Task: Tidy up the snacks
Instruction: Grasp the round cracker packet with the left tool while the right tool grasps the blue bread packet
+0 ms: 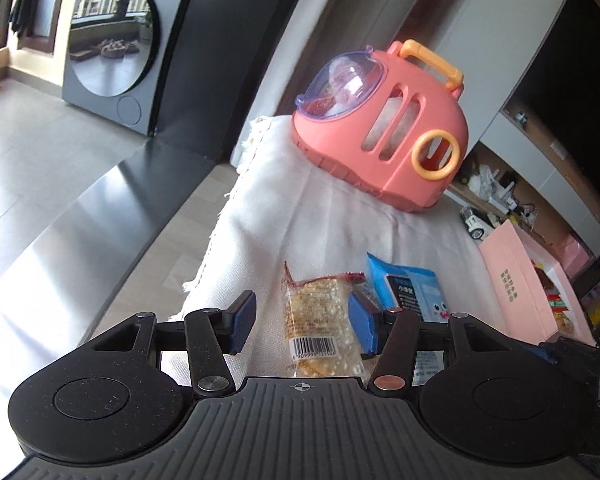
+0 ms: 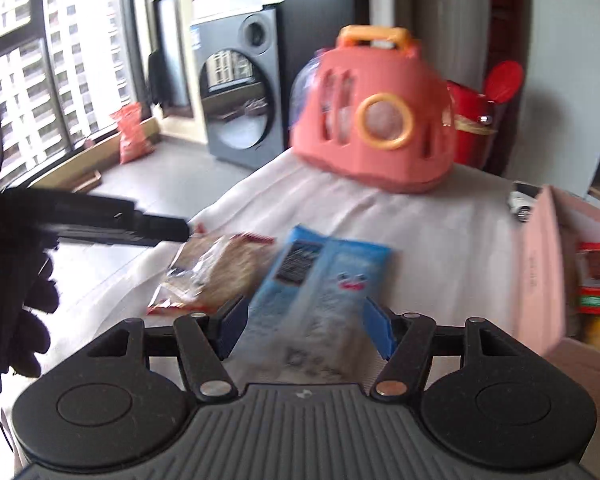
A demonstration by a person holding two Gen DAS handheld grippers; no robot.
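Left wrist view: the left gripper [image 1: 302, 326] hangs low over the white cloth [image 1: 300, 208] with its jaws spread. The clear-wrapped cracker packet [image 1: 320, 322] lies between the blue pads [image 1: 244, 320], which stand apart from it with cloth showing on the left side; whether the right pad grazes the wrapper cannot be told. The packet's long axis runs away from the camera, barcode end nearest. The blue snack pouch [image 1: 410, 286] lies just beside it on the right, and the pink box [image 1: 516, 288] stands further right.

Right wrist view, blurred: the right gripper [image 2: 304, 330] has its jaws spread on either side of the blue snack pouch [image 2: 320, 288], pads not pressing. The pouch's long axis points away, leaning slightly left. The cracker packet [image 2: 216, 272] lies to its left, the pink box [image 2: 540, 272] to its right.
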